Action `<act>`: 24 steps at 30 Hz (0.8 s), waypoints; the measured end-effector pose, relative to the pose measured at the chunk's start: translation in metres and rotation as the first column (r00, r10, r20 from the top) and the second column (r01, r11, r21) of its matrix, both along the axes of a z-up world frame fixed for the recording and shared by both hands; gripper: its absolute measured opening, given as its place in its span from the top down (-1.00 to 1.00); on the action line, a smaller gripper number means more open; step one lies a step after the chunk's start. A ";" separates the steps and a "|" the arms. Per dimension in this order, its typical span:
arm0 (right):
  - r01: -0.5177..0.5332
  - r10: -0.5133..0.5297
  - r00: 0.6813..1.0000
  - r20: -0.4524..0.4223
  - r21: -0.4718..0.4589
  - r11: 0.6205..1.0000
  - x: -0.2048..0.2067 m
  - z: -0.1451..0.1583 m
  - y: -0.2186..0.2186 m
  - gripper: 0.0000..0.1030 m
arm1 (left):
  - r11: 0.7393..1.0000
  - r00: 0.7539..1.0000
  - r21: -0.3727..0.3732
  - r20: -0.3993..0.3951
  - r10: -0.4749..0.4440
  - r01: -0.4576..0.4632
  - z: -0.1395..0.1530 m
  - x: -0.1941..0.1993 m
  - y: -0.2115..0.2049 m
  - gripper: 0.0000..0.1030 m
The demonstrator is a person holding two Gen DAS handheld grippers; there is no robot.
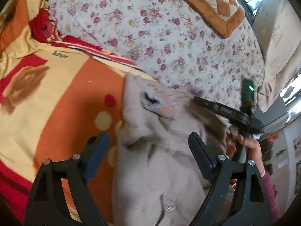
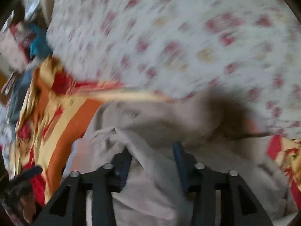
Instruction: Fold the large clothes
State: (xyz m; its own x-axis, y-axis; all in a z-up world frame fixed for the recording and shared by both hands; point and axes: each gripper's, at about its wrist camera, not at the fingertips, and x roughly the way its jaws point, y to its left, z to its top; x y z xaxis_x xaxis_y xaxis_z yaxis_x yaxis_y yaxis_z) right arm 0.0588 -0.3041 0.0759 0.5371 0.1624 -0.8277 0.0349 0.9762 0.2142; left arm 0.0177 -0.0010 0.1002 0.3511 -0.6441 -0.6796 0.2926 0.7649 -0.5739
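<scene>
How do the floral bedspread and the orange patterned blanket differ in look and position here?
The floral bedspread is white with small pink and yellow roses; the orange blanket has bold orange, cream and red blocks, with dots and the word "love". The bedspread lies fairly smooth, while the blanket bunches into folds at its far corner. The beige garment lies mostly on the blanket, only its far edge reaching the bedspread. Both cover the bed.

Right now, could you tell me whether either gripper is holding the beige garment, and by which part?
Neither: both sets of jaws stand open over the beige garment, with nothing pinched.
</scene>
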 end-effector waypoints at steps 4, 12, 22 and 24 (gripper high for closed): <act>0.046 -0.047 0.996 0.072 0.013 0.999 -0.047 0.034 -0.036 0.12 | 1.000 1.000 0.018 0.006 -0.018 0.018 -0.004 0.015 -0.031 -0.67; 0.136 -0.103 0.978 0.184 -0.179 0.974 -0.215 0.054 -0.093 -0.43 | 0.991 0.999 0.135 -0.038 -0.019 0.024 -0.032 0.041 -0.099 -0.67; 0.193 -0.188 0.974 0.123 -0.028 0.981 -0.265 -0.012 -0.124 -0.10 | 0.989 0.997 0.130 0.015 -0.079 0.076 -0.017 0.047 -0.152 0.57; 0.176 -0.165 0.981 0.101 -0.103 0.979 -0.251 -0.022 -0.117 0.53 | 0.992 0.996 0.106 0.041 -0.074 0.069 0.003 0.044 -0.147 0.62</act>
